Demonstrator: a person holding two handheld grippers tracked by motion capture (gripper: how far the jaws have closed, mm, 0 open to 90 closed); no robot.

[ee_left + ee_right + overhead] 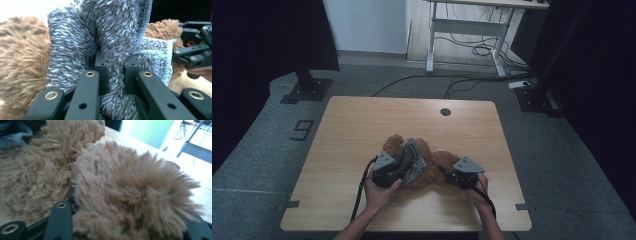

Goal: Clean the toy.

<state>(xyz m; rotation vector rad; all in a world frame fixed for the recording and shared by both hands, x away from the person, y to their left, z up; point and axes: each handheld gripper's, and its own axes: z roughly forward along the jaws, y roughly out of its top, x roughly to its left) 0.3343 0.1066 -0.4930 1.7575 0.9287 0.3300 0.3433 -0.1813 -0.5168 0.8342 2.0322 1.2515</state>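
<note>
The left gripper (115, 67) was squeezed tight on a fuzzy grey knit cloth (110, 37), soft and stripy. The right gripper (125, 225) had its jaws around a fluffy brown paw of the teddy bear (130, 187), pads hidden in fur. From up high, the bear (432, 160) lay on the wooden table (352, 130), near the person's edge, with the cloth over it.
</note>
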